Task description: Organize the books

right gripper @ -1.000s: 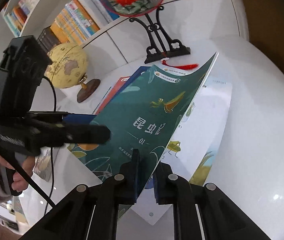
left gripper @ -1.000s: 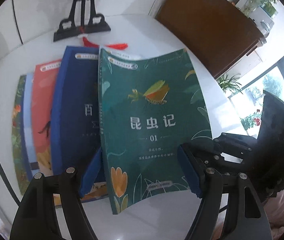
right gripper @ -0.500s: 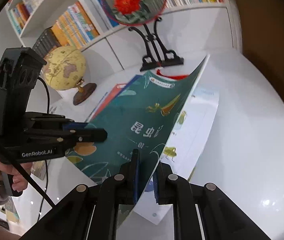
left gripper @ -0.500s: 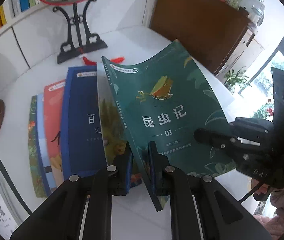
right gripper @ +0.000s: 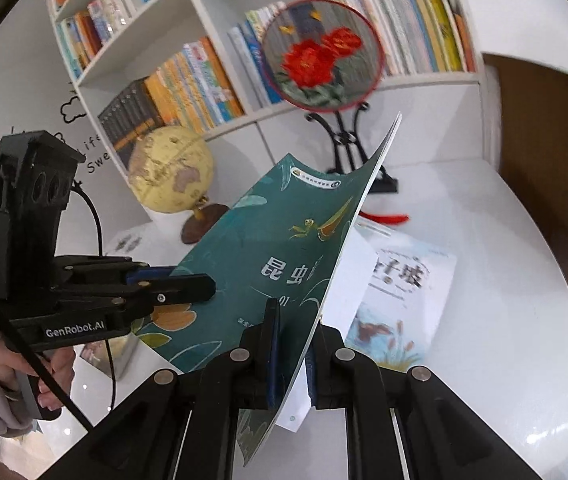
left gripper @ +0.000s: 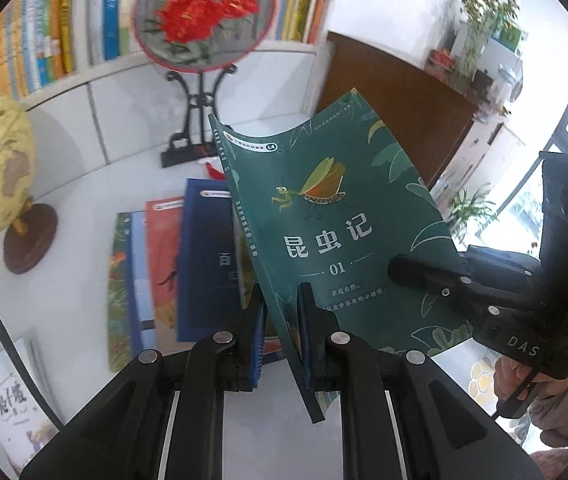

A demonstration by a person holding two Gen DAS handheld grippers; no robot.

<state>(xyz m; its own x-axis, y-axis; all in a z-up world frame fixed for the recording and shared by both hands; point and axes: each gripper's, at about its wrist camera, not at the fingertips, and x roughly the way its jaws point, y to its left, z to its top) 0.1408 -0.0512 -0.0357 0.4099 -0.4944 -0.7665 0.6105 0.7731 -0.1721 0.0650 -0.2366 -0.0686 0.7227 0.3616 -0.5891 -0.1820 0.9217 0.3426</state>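
A green book (left gripper: 343,220) with an insect on its cover hangs tilted above the white table (left gripper: 132,152), held from two sides. My left gripper (left gripper: 282,336) is shut on its lower spine edge. My right gripper (right gripper: 293,352) is shut on the opposite lower edge, and the cover (right gripper: 252,248) bows between them. Each gripper shows in the other's view: the right gripper (left gripper: 397,270) at the book's right side, the left gripper (right gripper: 204,280) at its left. Fanned flat on the table below lie a dark blue book (left gripper: 204,260), a red book (left gripper: 162,248) and others.
A white book (right gripper: 399,292) lies on the table under the lifted one. A yellow globe (right gripper: 170,168) and a round flower fan on a black stand (right gripper: 321,54) stand at the back before full bookshelves (right gripper: 188,80). A brown cabinet (left gripper: 395,112) is at the right.
My left gripper went from open around the green book to shut on its spine edge. Both grippers then rose with the book, lifting it off the pile, and the views tipped up toward the shelves.
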